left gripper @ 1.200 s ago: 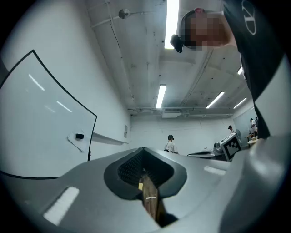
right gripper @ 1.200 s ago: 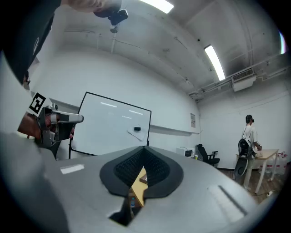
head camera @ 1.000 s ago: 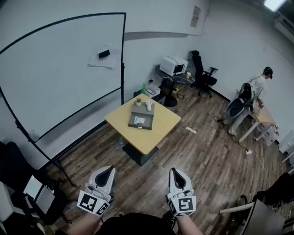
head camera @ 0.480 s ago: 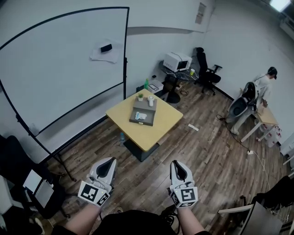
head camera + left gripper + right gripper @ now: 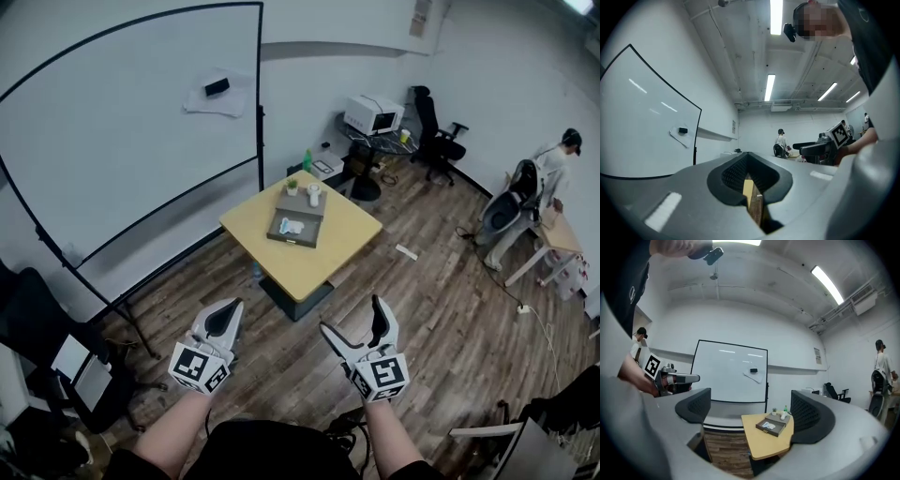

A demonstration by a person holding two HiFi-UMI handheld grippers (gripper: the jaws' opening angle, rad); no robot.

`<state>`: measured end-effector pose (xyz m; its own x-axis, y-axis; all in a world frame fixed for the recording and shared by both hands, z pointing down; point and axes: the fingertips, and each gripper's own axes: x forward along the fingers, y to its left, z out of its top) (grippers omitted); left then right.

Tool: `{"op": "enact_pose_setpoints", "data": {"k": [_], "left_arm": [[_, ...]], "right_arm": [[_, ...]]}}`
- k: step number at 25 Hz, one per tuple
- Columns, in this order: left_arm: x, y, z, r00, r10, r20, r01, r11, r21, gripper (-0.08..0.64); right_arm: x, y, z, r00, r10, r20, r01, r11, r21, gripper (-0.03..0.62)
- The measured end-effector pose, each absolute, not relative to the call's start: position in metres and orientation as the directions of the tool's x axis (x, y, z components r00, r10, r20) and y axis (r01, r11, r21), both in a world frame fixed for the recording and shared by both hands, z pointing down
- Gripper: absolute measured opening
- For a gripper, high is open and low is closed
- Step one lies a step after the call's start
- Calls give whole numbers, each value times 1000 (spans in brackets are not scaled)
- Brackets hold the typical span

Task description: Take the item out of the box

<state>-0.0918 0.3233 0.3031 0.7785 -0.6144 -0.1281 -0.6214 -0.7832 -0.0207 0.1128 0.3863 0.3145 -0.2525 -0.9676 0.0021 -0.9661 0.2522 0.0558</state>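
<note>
A grey open box (image 5: 292, 226) lies on the yellow table (image 5: 309, 262) across the room, with a pale white-and-blue item (image 5: 290, 225) inside it. In the right gripper view the box (image 5: 773, 425) and the table (image 5: 764, 441) show far off between the jaws. Both grippers hang in the air above the floor, well short of the table. My left gripper (image 5: 228, 316) is shut and holds nothing. My right gripper (image 5: 354, 319) is open; its jaws have just been opening, with nothing between them.
A small plant (image 5: 292, 187) and a white cup (image 5: 314, 194) stand behind the box. A large whiteboard (image 5: 122, 141) lines the left wall. A microwave (image 5: 373, 113) and office chairs (image 5: 441, 141) are at the back, a person (image 5: 553, 187) at a desk on the right.
The right gripper's jaws went from shut to wide open. Both grippers have shifted a little forward, and the left stays shut.
</note>
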Motion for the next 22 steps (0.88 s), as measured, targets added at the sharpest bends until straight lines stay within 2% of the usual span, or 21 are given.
{"op": "enact_pose_setpoints", "data": {"k": [8, 22], "left_arm": [[-74, 287, 329, 775, -622, -106, -626, -779, -6, -2], [-47, 85, 361, 805, -582, -120, -574, -814, 92, -2]], "right_arm": [[119, 345, 331, -296, -955, 35, -950, 298, 95, 595], [137, 160, 355, -226, -963, 145, -959, 246, 137, 595]]}}
